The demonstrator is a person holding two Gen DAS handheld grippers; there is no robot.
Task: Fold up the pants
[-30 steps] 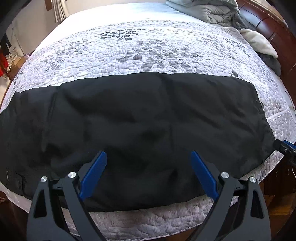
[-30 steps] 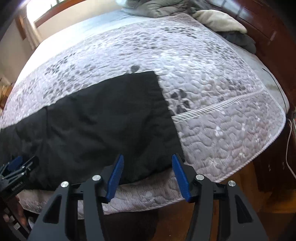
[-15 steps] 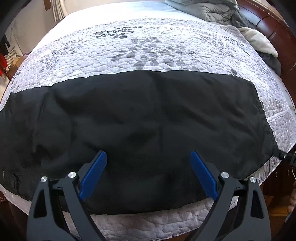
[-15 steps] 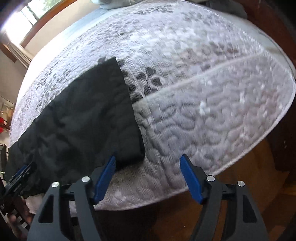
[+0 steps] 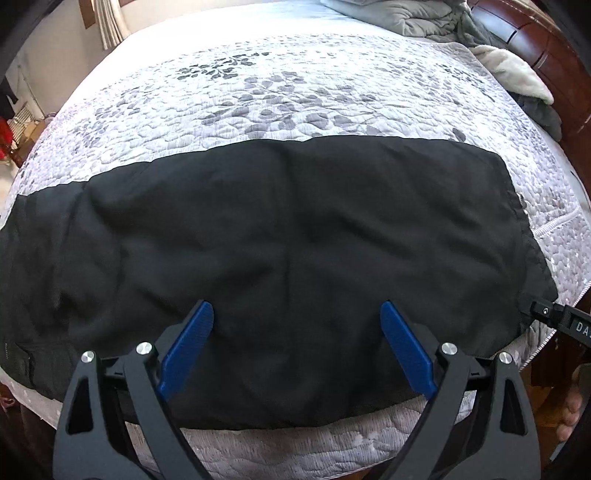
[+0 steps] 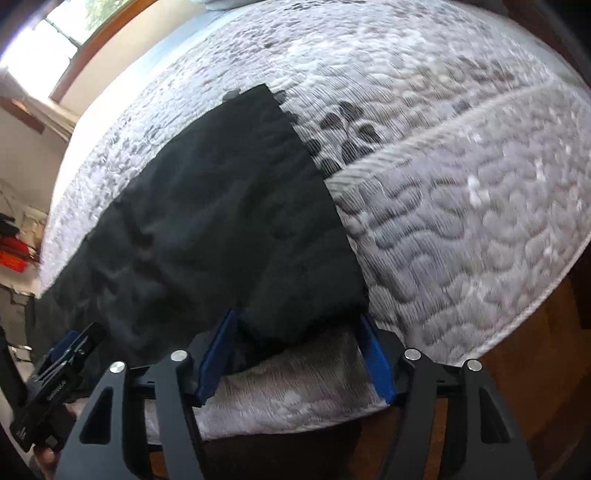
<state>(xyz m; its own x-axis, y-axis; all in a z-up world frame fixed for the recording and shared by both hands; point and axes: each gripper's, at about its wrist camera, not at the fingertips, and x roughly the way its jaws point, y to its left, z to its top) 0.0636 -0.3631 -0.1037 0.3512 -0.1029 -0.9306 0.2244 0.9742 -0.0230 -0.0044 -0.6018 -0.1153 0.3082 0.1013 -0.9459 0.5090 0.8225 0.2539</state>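
Blue pads line both pairs of jaws. The left gripper (image 5: 297, 321) stands spread wide above the middle of the black pants (image 5: 280, 266), gripping nothing. The right gripper (image 6: 295, 332) is also parted, its pads set either side of the near corner of the hem end (image 6: 306, 317); the picture is blurred there, but the corner seems to sit between the pads unpinched. The pants lie flat and lengthwise across the near edge of the bed, on a white quilt (image 5: 295, 92) with grey leaf print. Crumpled grey bedding (image 5: 417, 18) sits at the far side by a dark wooden headboard (image 5: 546, 44)
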